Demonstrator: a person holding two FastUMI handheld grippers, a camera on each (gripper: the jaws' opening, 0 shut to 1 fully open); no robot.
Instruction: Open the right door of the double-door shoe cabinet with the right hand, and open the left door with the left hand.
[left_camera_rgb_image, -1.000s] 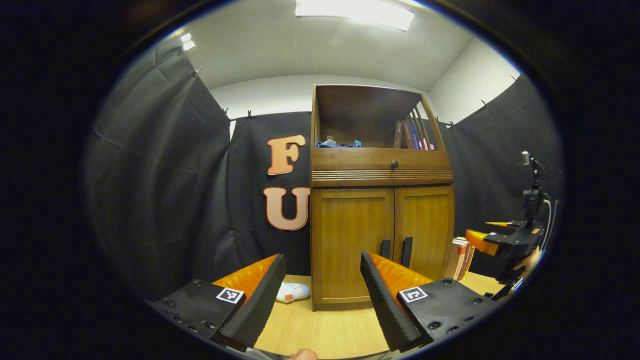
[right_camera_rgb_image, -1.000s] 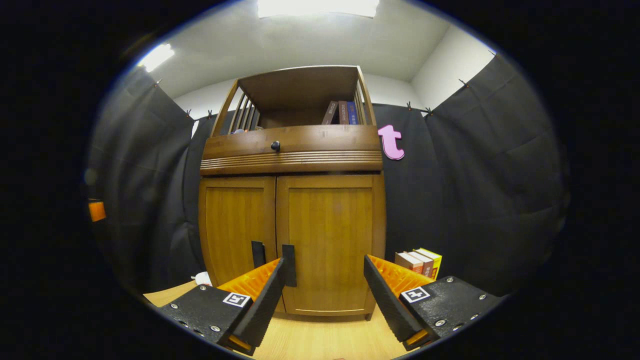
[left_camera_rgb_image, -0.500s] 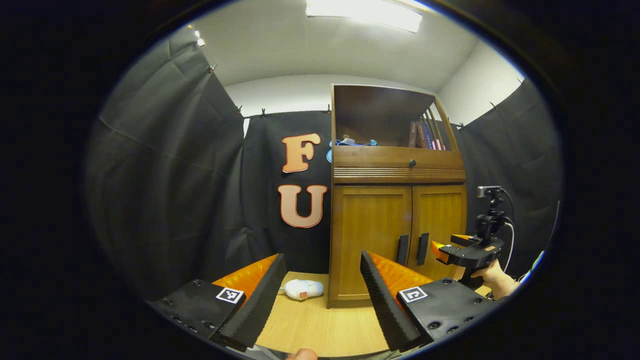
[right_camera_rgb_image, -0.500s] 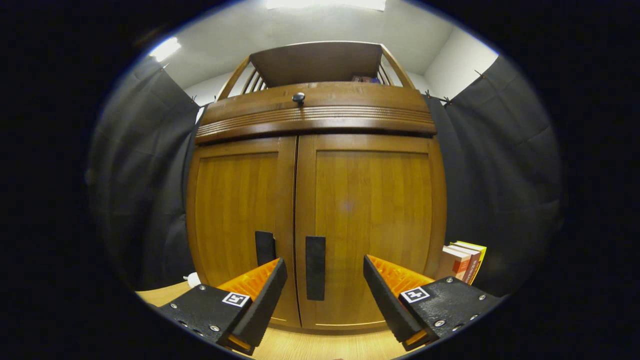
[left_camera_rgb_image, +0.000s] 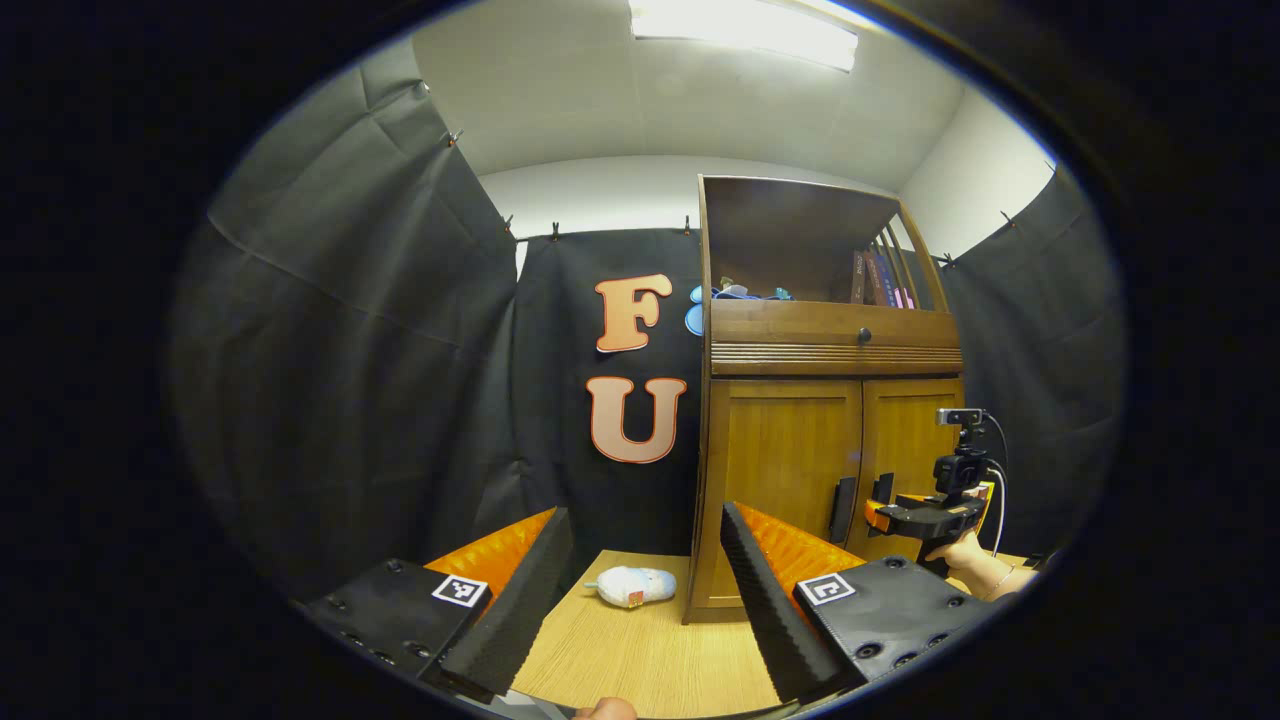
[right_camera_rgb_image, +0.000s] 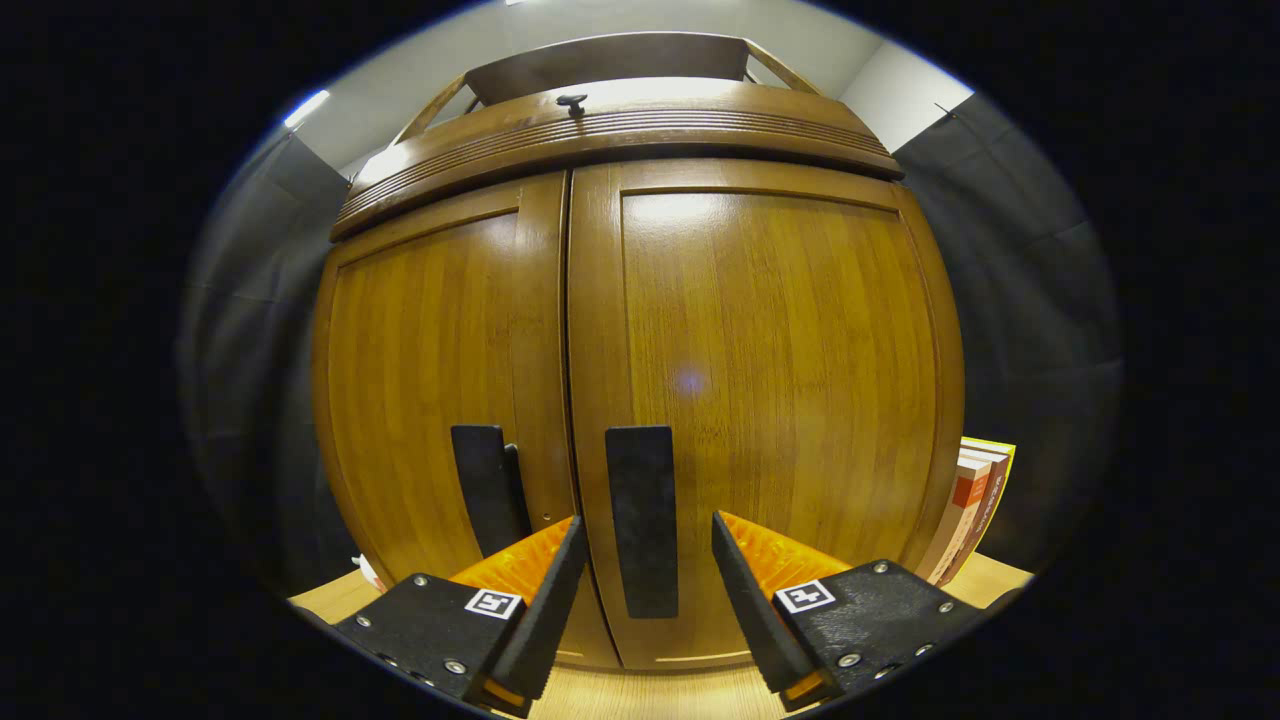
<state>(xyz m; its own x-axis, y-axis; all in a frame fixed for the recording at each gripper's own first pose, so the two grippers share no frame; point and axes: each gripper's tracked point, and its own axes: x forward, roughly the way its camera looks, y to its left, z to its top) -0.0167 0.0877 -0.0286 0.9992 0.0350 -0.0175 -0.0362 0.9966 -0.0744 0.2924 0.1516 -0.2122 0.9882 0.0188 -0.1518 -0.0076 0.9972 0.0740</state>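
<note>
A wooden double-door shoe cabinet stands on a light wooden table against black cloth walls. This cabinet is the landmark for everything below. Both of its lower doors are closed.

In the right gripper view the cabinet is seen from very near. The right door and the left door meet at a narrow vertical seam. Each door carries a flat black upright handle just beside that seam: the right door's handle and the left door's handle. Above the doors runs a ribbed drawer front with a small dark knob.

The right gripper sits directly in front of the right door, its two black and orange fingers spread apart. The right door's handle stands between them, and neither finger can be seen touching it.

In the left gripper view, that same gripper is seen from the side, held by a hand at the cabinet's front, close to the handles.

The left gripper is well apart from the cabinet, off to the cabinet's left front over the table, with its fingers spread wide and holding nothing.

Books lean on the cabinet's open top shelf. More books stand just beside the cabinet's right side. A small white soft object lies on the table near the cabinet's lower left corner.
</note>
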